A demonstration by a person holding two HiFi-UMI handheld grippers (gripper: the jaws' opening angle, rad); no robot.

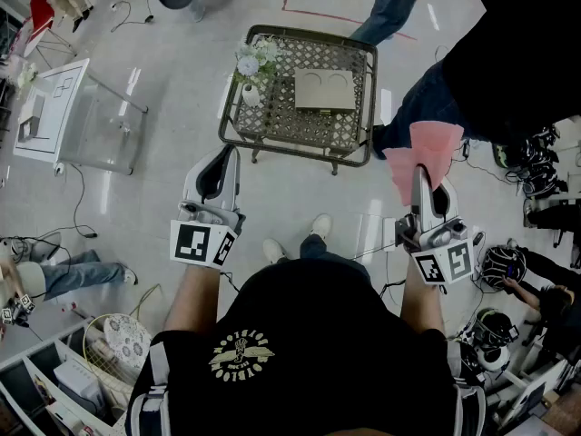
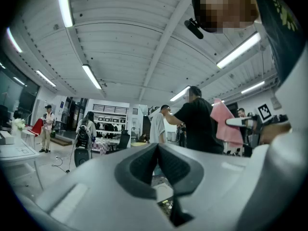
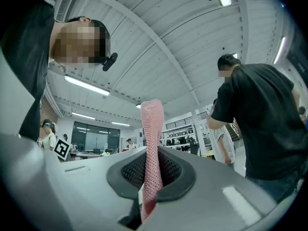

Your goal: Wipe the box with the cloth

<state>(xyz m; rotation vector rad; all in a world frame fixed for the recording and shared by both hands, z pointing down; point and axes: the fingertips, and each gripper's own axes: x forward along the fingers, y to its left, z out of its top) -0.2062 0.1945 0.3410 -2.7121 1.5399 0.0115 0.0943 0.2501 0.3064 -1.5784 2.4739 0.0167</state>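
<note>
- Two tongs are held out side by side; the left tongs (image 2: 157,148) are pressed shut with nothing between them.
- The right tongs (image 3: 153,153) are clamped on the pink cloth (image 3: 151,129), which stands up above the pads.
- Only the head view shows the box (image 1: 324,90) — it lies flat on the lattice counter (image 1: 272,121) beside white flowers (image 1: 250,64), well apart from both tongs.
- The gripper views show ceiling lights and standing people.

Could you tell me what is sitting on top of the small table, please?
On the lattice table sit a flat beige box and a white vase of flowers. What lies under the box is covered. The right tool holds the cloth.
</note>
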